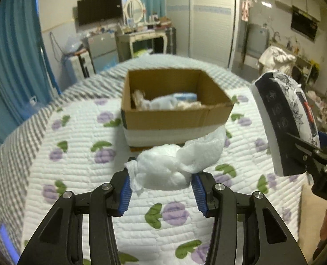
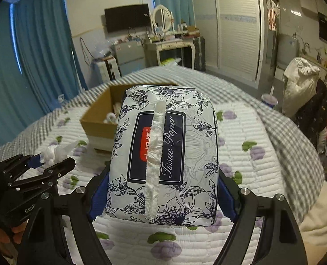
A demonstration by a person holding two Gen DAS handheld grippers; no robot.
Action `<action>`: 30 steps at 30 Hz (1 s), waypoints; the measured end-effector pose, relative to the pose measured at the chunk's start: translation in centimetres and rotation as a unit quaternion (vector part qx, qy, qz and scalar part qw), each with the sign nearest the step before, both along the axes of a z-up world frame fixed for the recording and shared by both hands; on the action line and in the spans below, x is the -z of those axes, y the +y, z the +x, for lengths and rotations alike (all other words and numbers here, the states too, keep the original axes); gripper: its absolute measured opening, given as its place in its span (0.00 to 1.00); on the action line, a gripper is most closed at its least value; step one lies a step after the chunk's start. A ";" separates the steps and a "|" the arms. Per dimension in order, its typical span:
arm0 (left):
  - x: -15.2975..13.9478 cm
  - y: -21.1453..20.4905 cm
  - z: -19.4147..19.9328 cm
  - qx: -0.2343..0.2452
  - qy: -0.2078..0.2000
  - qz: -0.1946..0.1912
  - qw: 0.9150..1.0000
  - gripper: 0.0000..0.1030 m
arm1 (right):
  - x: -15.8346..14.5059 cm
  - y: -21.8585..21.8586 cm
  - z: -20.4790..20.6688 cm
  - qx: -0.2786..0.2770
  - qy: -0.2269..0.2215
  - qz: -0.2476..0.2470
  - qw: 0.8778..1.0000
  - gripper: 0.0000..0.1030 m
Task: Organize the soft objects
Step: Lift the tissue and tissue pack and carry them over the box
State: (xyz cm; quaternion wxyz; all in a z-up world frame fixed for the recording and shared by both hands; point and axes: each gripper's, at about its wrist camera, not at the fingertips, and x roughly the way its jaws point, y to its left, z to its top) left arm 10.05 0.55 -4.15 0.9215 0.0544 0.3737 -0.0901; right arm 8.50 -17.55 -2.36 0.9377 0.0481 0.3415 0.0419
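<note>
Left wrist view: white foam wrap (image 1: 174, 165) clamped in left gripper (image 1: 162, 193); tissue paper pack (image 2: 165, 154) clamped in right gripper (image 2: 163, 198). Carry step judged underway; release into cardboard box (image 1: 174, 119) is required next.

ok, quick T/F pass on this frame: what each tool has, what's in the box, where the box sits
1. The left tool grips a white crumpled wad. True.
2. The right tool is empty. False: it is clamped on a floral tissue paper pack.
3. The cardboard box is empty. False: pale soft items already lie inside.
4. The box sits on the quilted bedspread. True.
5. The tissue pack is sealed shut. False: a strip of tissue shows along its centre slit.
</note>
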 end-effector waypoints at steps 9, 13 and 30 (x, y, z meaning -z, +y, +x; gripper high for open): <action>-5.9 0.1 -0.7 -0.011 -0.054 -0.010 0.998 0.45 | -6.6 0.6 -1.1 -0.028 -0.063 -0.014 0.998 0.79; -7.5 0.2 0.5 -0.008 -0.072 -0.015 0.997 0.45 | -9.6 0.6 0.2 -0.037 -0.089 -0.010 0.995 0.79; -4.9 -1.4 13.6 -0.004 -0.080 -0.005 0.997 0.45 | -7.8 0.9 14.7 -0.064 -0.065 -0.009 0.996 0.79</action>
